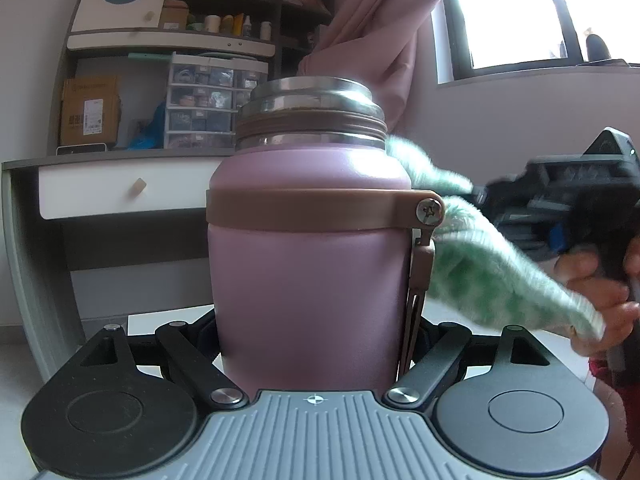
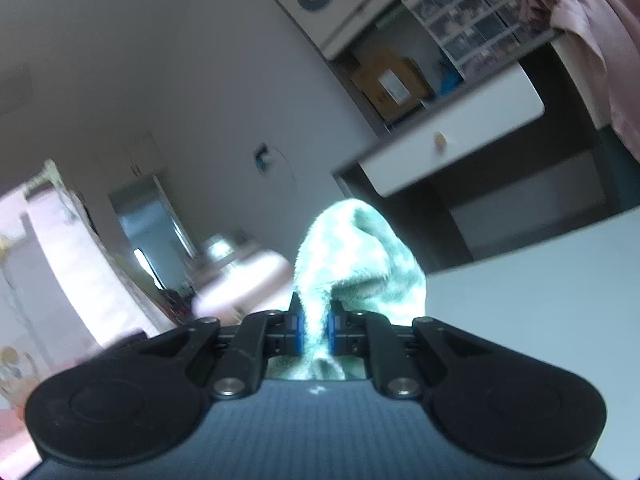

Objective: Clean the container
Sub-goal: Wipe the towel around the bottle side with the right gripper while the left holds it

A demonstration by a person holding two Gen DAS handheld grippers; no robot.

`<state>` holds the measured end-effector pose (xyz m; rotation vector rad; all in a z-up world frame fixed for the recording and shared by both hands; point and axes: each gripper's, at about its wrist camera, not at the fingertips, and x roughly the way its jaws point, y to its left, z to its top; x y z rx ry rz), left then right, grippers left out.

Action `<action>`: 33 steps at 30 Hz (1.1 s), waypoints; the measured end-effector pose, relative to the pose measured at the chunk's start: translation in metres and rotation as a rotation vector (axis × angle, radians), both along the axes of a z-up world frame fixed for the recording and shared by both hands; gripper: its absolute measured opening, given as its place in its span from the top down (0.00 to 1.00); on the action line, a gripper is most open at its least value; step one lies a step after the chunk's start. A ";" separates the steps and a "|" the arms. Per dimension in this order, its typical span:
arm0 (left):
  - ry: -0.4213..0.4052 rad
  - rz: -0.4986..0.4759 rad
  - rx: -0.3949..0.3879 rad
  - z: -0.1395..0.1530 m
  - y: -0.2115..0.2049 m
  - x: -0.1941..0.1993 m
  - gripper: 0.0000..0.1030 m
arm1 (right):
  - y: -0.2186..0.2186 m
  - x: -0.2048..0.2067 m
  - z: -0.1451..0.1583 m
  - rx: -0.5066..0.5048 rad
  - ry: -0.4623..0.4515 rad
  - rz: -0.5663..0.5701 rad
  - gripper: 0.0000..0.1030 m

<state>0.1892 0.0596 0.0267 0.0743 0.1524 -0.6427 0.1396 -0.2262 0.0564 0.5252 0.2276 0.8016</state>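
The pink container (image 1: 308, 264) is standing upright, lidless, clenched in the left gripper (image 1: 316, 340) jaws, while the right gripper (image 2: 314, 326) jaws are pinching a green cloth (image 1: 480, 272) against its side, a shelved desk (image 1: 132, 184) behind.

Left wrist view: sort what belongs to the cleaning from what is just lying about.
In the job:
pink flask, lid off, held in the left gripper
green cloth, pinched in the right gripper

Lying about:
cardboard box
drawer organiser
pink curtain
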 end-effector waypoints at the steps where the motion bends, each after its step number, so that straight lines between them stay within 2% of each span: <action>1: -0.002 0.007 0.000 -0.001 -0.007 0.000 0.18 | 0.001 -0.001 0.002 0.006 -0.009 0.007 0.89; 4: -0.002 0.005 -0.001 -0.003 -0.006 -0.002 0.18 | 0.006 0.000 0.004 0.003 -0.020 0.025 0.89; 9: 0.000 0.004 0.000 -0.002 -0.005 -0.003 0.18 | 0.009 0.007 -0.008 0.003 0.022 0.041 0.89; 15: -0.004 0.011 0.016 0.000 -0.006 -0.004 0.18 | 0.010 0.007 -0.019 -0.065 0.064 0.024 0.89; 19: -0.005 0.010 0.017 0.001 -0.006 -0.004 0.18 | 0.011 0.005 -0.016 -0.091 0.069 0.009 0.89; 27: -0.006 0.012 0.005 -0.003 -0.012 -0.007 0.18 | 0.009 -0.009 0.004 -0.014 0.001 0.026 0.89; 33: -0.001 0.011 0.002 -0.003 -0.012 -0.007 0.18 | 0.012 -0.003 -0.007 -0.037 0.028 0.049 0.89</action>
